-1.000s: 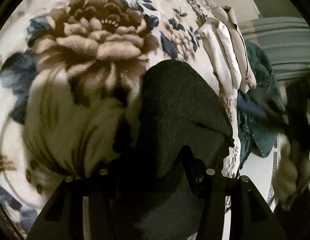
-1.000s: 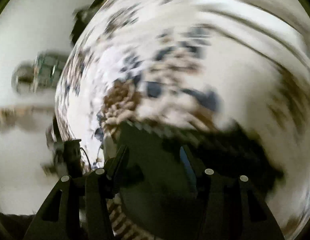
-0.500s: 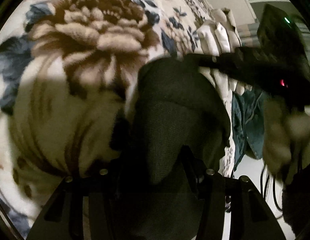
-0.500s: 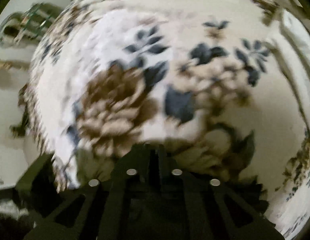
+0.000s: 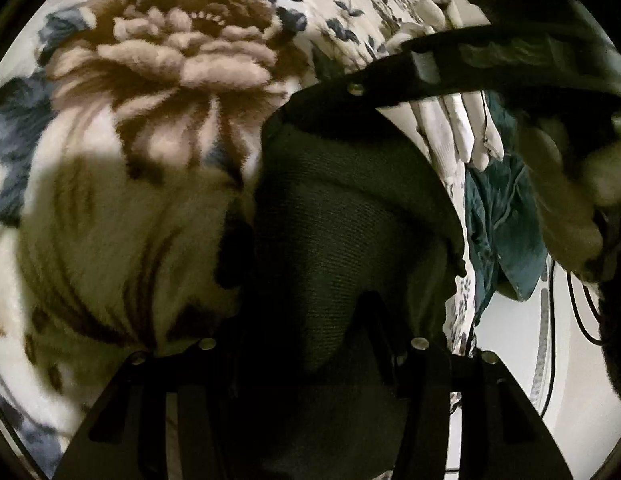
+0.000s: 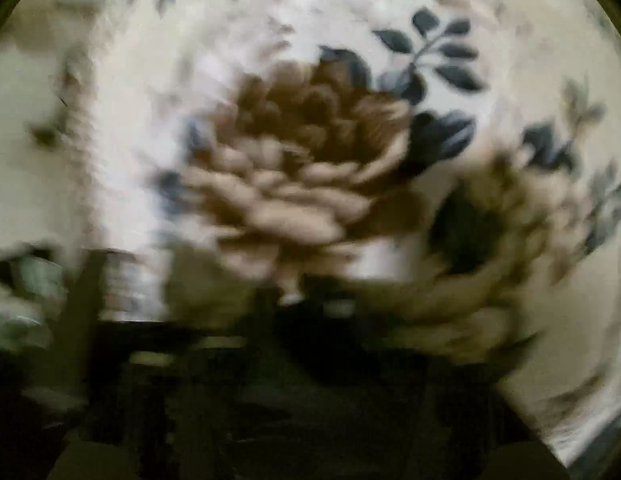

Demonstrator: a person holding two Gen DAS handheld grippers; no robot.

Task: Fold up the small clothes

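A dark knitted garment (image 5: 350, 216) lies on a floral blanket (image 5: 158, 92). My left gripper (image 5: 310, 320) has its near edge between its fingers, which look closed on the cloth. My right gripper shows in the left wrist view as a dark bar (image 5: 390, 80) reaching over the garment's far corner. The right wrist view is badly blurred: I see only a brown flower on the blanket (image 6: 302, 160) and dark shapes (image 6: 310, 380) below. Its jaw state is unreadable.
Folded white pieces (image 5: 458, 128) lie at the blanket's far right edge. A teal garment (image 5: 498, 216) hangs beside them over the edge. Pale floor (image 5: 510, 380) and a cable (image 5: 582, 312) lie to the right.
My right gripper has swung across the scene and now reaches over the dark garment's far corner. My left gripper still holds the near edge, hardly moved.
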